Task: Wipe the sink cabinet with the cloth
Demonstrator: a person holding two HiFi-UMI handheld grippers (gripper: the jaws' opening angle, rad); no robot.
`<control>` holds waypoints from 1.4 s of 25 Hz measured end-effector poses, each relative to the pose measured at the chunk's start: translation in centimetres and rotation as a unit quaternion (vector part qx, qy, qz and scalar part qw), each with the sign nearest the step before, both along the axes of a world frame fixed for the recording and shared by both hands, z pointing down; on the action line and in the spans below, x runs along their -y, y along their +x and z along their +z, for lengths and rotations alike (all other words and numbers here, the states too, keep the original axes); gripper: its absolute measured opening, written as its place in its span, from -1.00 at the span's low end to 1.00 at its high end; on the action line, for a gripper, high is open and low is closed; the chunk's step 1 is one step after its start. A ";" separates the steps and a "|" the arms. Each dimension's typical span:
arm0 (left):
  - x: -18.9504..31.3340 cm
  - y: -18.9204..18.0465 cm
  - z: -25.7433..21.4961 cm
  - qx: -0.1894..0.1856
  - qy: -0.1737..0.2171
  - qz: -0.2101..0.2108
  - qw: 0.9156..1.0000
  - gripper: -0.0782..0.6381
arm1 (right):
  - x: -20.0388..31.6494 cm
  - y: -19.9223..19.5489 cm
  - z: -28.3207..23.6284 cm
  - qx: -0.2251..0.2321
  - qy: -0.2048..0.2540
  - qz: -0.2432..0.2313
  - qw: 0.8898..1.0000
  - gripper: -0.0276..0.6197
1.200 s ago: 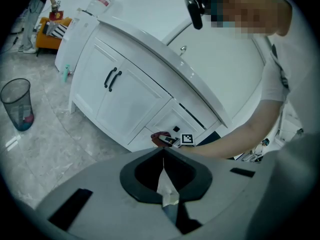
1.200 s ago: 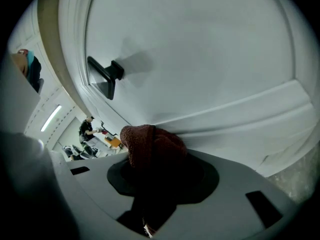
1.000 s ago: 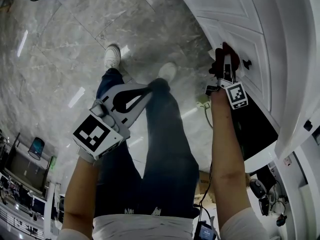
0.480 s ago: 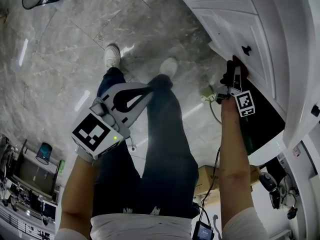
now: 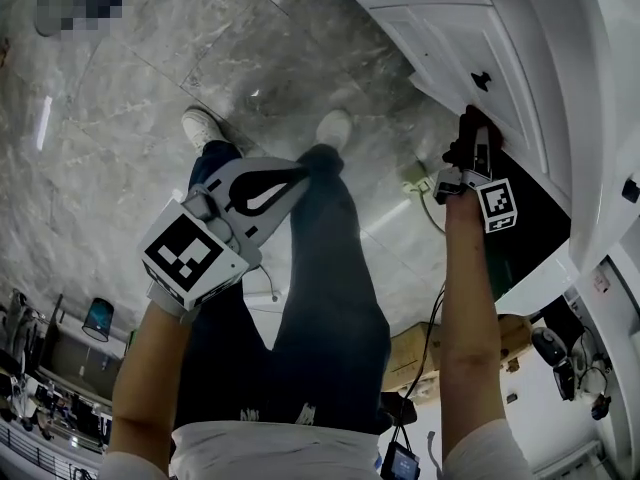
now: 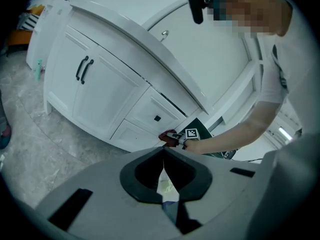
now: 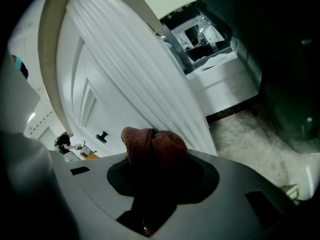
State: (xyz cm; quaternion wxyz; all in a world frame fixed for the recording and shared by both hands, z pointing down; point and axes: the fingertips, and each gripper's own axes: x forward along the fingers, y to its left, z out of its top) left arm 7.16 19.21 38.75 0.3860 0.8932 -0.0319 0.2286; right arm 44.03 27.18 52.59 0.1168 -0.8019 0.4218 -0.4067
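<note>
two grippers show in the head view. the left gripper (image 5: 296, 176) hangs over the person's legs (image 5: 320, 268) and the floor (image 5: 110, 108), well apart from the cabinet (image 5: 450, 28). its own view shows its jaws brought together with nothing between them. only that view takes in the whole white front, with a pair of black handles (image 6: 84, 70) on the doors at left and a knob (image 6: 157, 118) on a drawer further right. just below and right of that knob the cloth (image 6: 167, 136) touches the drawer's lower edge, clamped in the right gripper (image 5: 474, 146). the head view adds a dark opening (image 5: 520, 238) beside that arm. the right gripper view alone shows the cloth close: a reddish-brown wad bunched between the jaws, up against the white panel, with the knob off to its left.
</note>
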 end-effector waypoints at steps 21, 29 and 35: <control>4.0 0.2 -4.2 -0.067 0.009 0.029 0.997 -0.75 | 0.6 -0.3 -14.7 -0.037 0.028 0.041 0.998 -0.48; 3.3 -1.0 -3.6 -0.066 0.000 0.024 0.998 -0.75 | 2.7 -1.5 -16.1 -0.026 0.044 0.038 0.998 -0.48; 4.1 -1.5 -3.8 -0.074 -0.003 0.004 0.997 -0.75 | 6.3 -3.6 -16.1 0.010 0.078 0.043 0.996 -0.48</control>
